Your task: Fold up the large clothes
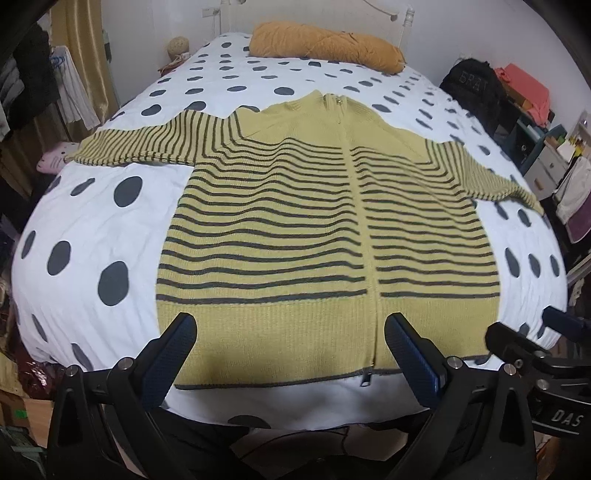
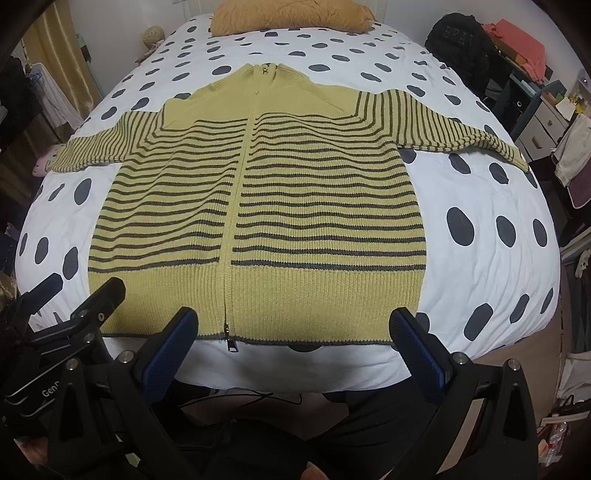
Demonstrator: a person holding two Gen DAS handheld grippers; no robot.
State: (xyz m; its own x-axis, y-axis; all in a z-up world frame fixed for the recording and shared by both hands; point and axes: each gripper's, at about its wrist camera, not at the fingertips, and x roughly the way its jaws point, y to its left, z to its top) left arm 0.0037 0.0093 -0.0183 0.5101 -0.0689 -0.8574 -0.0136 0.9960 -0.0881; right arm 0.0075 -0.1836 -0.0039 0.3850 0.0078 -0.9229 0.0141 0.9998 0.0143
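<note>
Spotted bed point(image 1: 92, 221) holds flat cardigan point(image 1: 295, 221) (sleeves overhanging); both claws point(image 1: 288, 354) point(image 2: 295, 347) gape, empty.

- We see a yellow striped zip cardigan point(image 2: 280, 206) flat on the polka-dot bed point(image 2: 480, 266), sleeves spread, zipped up, hem toward us.
- Our right gripper point(image 2: 291, 332) hovers at the hem, jaws wide apart, holding nothing.
- Our left gripper point(image 2: 74, 299) sits at lower left, beside the hem corner.
- A mustard pillow point(image 2: 291, 16) lies at the bed's far end.

black grippers point(image 1: 288, 354), blue ribbed pads point(image 2: 168, 350), silver screws
</note>
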